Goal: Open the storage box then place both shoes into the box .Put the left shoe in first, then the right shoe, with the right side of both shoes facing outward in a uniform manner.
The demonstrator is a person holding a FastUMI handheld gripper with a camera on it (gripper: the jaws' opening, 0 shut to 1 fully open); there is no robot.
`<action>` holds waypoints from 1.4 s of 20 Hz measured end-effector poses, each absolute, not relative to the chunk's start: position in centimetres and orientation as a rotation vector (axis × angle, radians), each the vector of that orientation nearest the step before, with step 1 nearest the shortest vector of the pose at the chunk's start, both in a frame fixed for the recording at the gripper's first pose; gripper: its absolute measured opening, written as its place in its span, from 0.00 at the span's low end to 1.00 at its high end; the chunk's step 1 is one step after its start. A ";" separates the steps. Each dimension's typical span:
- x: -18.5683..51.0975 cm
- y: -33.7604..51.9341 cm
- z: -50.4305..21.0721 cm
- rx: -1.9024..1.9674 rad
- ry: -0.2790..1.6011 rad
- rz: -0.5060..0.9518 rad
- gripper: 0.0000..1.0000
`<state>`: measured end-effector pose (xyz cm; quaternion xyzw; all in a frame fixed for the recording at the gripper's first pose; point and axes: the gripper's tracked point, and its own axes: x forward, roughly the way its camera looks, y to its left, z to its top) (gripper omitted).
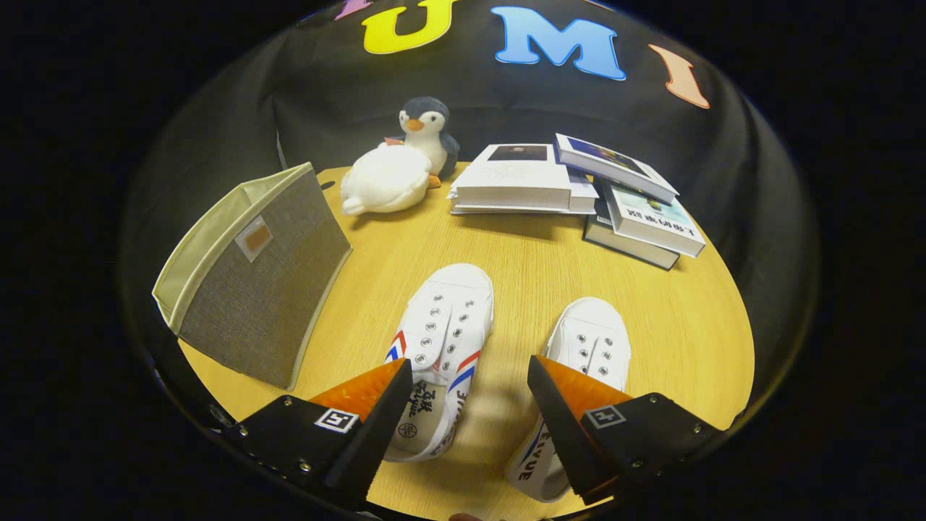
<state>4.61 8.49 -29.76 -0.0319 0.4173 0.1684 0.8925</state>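
Two white canvas shoes stand side by side on the round wooden table, toes pointing away from me. The left shoe lies just ahead of and partly under my left finger, and its red and blue stripes show on both sides. The right shoe is partly covered by my right finger. My gripper hovers above the shoes' heels, open, with bare table in the gap between its fingers. A grey fabric storage box with a cream lining stands to the left of the shoes, its open top facing left.
A white plush and a penguin toy sit at the far side of the table. A pile of books lies beyond the shoes to the right. Bare wood lies between the shoes and the books.
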 end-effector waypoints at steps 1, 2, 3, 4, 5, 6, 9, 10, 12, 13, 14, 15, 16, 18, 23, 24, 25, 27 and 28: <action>4.5 8.6 -30.3 -0.064 0.882 0.356 0.98; 4.5 8.8 -30.7 -0.065 0.894 0.357 0.98; 4.5 8.8 -31.1 -0.069 0.906 0.361 0.98; 4.4 9.0 -31.6 -0.070 0.920 0.364 0.96; 4.4 9.1 -32.0 -0.069 0.931 0.365 0.91; 4.3 9.2 -32.4 -0.066 0.945 0.367 0.86; 3.7 9.4 -33.5 -0.046 0.977 0.358 0.87; 3.7 9.8 -34.3 -0.016 0.995 0.353 0.71; 3.4 10.1 -34.2 0.048 1.018 0.344 0.69; 3.1 10.5 -34.1 0.094 1.028 0.361 0.69; 3.1 10.8 -34.4 0.118 1.041 0.352 0.58; 3.1 10.9 -34.3 0.128 1.043 0.349 0.48; 3.1 10.9 -34.2 0.126 1.045 0.353 0.48; 2.9 10.9 -34.0 0.151 1.051 0.338 0.30; 3.3 10.5 -34.3 0.208 1.070 0.256 0.01; 2.8 10.5 -33.8 0.226 1.075 0.250 0.01; 2.8 10.9 -33.8 0.243 1.088 0.259 0.01; 2.9 11.1 -33.2 0.285 1.092 0.251 0.01; 2.7 11.3 -32.9 0.301 1.101 0.249 0.01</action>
